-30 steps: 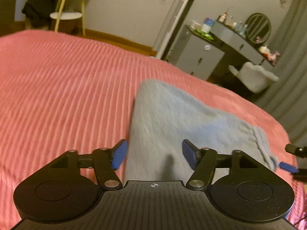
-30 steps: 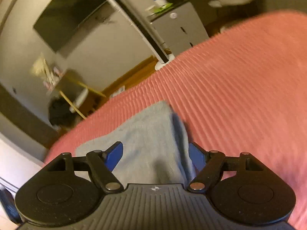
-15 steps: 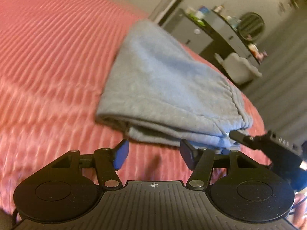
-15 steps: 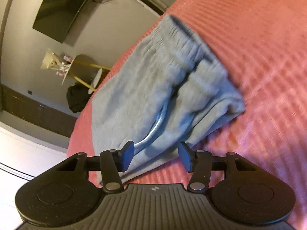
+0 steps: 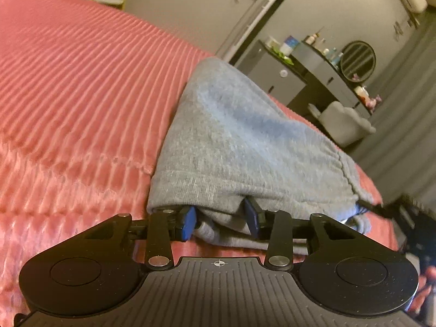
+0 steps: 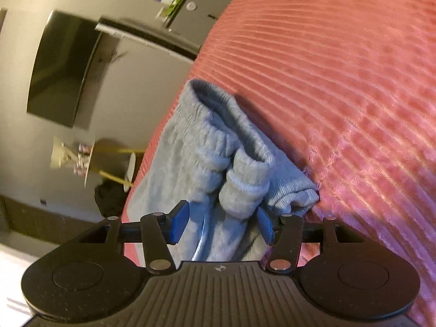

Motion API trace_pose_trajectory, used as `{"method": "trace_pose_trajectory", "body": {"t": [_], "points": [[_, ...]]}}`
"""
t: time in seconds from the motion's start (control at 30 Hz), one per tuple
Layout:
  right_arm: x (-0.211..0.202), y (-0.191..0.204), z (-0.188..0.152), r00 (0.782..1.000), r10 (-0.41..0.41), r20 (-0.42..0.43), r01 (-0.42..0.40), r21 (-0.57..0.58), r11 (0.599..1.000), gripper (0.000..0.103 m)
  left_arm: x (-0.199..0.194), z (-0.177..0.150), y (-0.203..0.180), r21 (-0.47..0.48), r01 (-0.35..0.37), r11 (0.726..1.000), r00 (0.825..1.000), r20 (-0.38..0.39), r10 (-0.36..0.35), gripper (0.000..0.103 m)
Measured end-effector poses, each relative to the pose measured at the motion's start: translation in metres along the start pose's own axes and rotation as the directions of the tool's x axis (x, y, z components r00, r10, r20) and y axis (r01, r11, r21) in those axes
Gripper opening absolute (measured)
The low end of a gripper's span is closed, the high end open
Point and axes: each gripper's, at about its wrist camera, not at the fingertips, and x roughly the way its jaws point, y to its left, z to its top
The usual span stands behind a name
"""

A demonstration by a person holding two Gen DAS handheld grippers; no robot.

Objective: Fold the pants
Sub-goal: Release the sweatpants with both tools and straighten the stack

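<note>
The grey pants (image 5: 245, 147) lie on the pink bed (image 5: 81, 81), already folded into a compact stack that fills the centre of both views; the waistband shows at centre frame in the right view. Left tool (image 5: 220, 219): jaws closing over the near folded edge, pads not visibly pressing. Right tool (image 6: 222, 223): jaws opening, with a bunched fold between them, not clamped. Judgement: late stage; one final fold or squaring-up remains.

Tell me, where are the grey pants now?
The grey pants lie folded on the pink bedspread, their near edge between the fingers of both grippers, in both wrist views.
</note>
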Motion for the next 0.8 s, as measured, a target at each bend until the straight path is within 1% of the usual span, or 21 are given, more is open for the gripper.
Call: {"method": "trace_pose_trajectory", "body": {"t": [0.03, 0.07, 0.17, 0.2, 0.23, 0.27, 0.3, 0.33, 0.37, 0.4, 0.47, 0.5, 0.53, 0.6, 0.63, 0.7, 0.73, 0.8], "points": [[0.004, -0.002, 0.000, 1.000, 0.011, 0.007, -0.011, 0.022, 1.000, 0.062, -0.003, -0.005, 0.001, 0.007, 0.000, 1.000, 1.000, 0.003, 0.000, 0.046], [0.005, -0.009, 0.002, 1.000, 0.016, 0.007, -0.016, 0.040, 0.999, 0.062, -0.004, -0.005, 0.000, 0.009, 0.000, 1.000, 1.000, 0.006, 0.000, 0.046], [0.021, -0.002, 0.004, 1.000, 0.004, 0.016, -0.005, 0.061, 0.998, 0.063, -0.003, -0.005, -0.001, 0.007, 0.005, 1.000, 1.000, 0.011, -0.005, 0.047], [0.025, 0.001, 0.005, 1.000, -0.012, 0.025, 0.011, 0.051, 0.999, 0.061, -0.003, -0.005, 0.000, 0.005, 0.007, 1.000, 1.000, 0.011, -0.007, 0.048], [0.028, 0.004, 0.005, 0.998, -0.041, 0.039, 0.040, 0.042, 0.998, 0.046, -0.004, -0.005, 0.000, 0.008, 0.009, 1.000, 1.000, 0.011, -0.009, 0.047], [0.032, 0.011, 0.003, 0.995, -0.086, 0.048, 0.085, 0.023, 0.996, 0.040, -0.003, -0.005, -0.001, 0.010, 0.008, 1.000, 1.000, 0.014, -0.009, 0.047], [0.035, 0.019, 0.002, 0.989, -0.136, 0.052, 0.137, -0.018, 0.990, 0.036, -0.005, -0.005, -0.002, 0.010, 0.004, 1.000, 1.000, 0.022, -0.005, 0.047], [0.035, 0.028, 0.000, 0.984, -0.165, 0.066, 0.169, -0.065, 0.983, 0.033, -0.006, -0.005, -0.003, 0.013, -0.001, 1.000, 1.000, 0.027, 0.000, 0.046], [0.031, 0.039, -0.005, 0.980, -0.174, 0.092, 0.185, -0.127, 0.975, 0.032, -0.009, -0.005, -0.004, 0.021, -0.006, 1.000, 0.999, 0.035, 0.005, 0.046], [0.025, 0.046, -0.008, 0.982, -0.155, 0.110, 0.172, -0.164, 0.971, 0.031, -0.011, -0.005, -0.004, 0.028, -0.011, 1.000, 0.999, 0.041, 0.009, 0.046], [0.012, 0.053, -0.012, 0.989, -0.080, 0.125, 0.103, -0.191, 0.976, 0.031, -0.013, -0.004, -0.004, 0.026, -0.006, 1.000, 0.999, 0.038, 0.005, 0.046], [0.008, 0.052, -0.013, 0.988, -0.080, 0.131, 0.106, -0.204, 0.973, 0.031, -0.013, -0.004, -0.004, 0.020, -0.001, 1.000, 0.999, 0.034, 0.000, 0.046], [0.006, 0.050, -0.014, 0.984, -0.110, 0.139, 0.139, -0.227, 0.964, 0.031, -0.012, -0.004, -0.005, 0.020, -0.002, 1.000, 1.000, 0.028, 0.002, 0.046], [0.016, 0.037, -0.019, 0.965, -0.217, 0.149, 0.253, -0.298, 0.920, 0.031, -0.011, -0.005, -0.007, 0.041, -0.012, 0.999, 1.000, 0.011, 0.012, 0.047], [0.024, 0.029, -0.020, 0.958, -0.246, 0.146, 0.281, -0.326, 0.903, 0.031, -0.011, -0.005, -0.009, 0.051, -0.021, 0.999, 1.000, 0.007, 0.021, 0.048], [0.028, 0.020, -0.025, 0.964, -0.211, 0.160, 0.259, -0.395, 0.881, 0.033, -0.013, -0.006, -0.012, 0.081, -0.038, 0.996, 0.999, -0.002, 0.038, 0.048], [0.026, 0.023, -0.027, 0.966, -0.197, 0.166, 0.250, -0.413, 0.876, 0.036, -0.014, -0.006, -0.013, 0.091, -0.047, 0.995, 0.999, -0.007, 0.048, 0.049], [0.021, 0.031, -0.022, 0.968, -0.216, 0.131, 0.251, -0.404, 0.879, 0.039, -0.017, -0.006, -0.015, 0.102, -0.065, 0.993, 0.997, -0.020, 0.068, 0.051]]}}
